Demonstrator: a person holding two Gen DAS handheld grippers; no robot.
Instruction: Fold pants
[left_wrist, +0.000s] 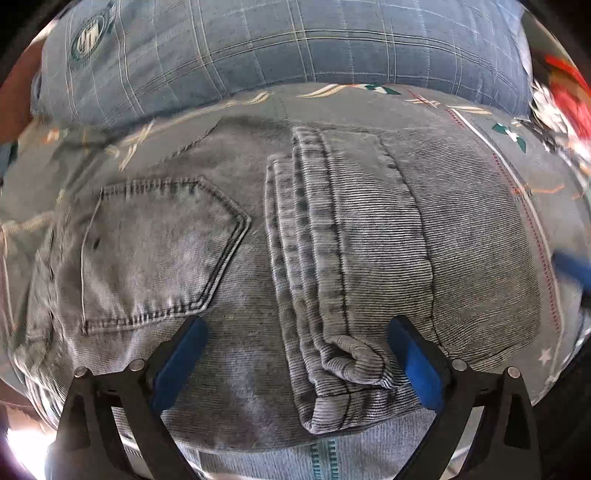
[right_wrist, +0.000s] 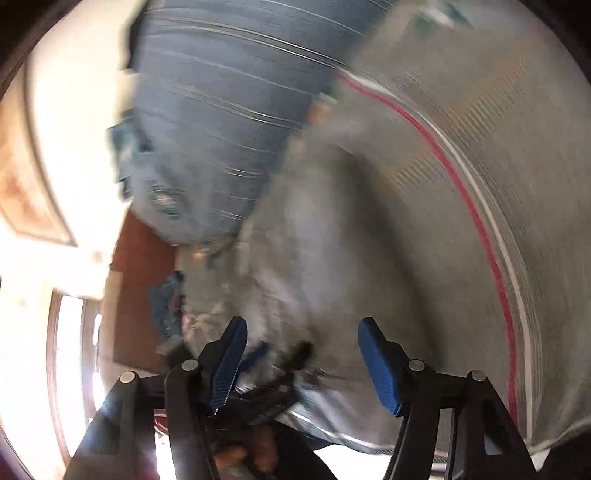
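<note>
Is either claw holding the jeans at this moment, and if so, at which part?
Neither holds anything. The left claw stands open above the folded jeans; the right claw is open too, nothing between its blue pads.

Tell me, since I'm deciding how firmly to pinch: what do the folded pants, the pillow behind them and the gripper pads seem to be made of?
Pants: faded grey denim, judging by the twill ribs, double-stitched back pocket and thick hems. Pillow: soft woven cloth, probably cotton, blue plaid, matte. Left gripper pads: blue, matte, rubber or plastic; can't tell which.
</note>
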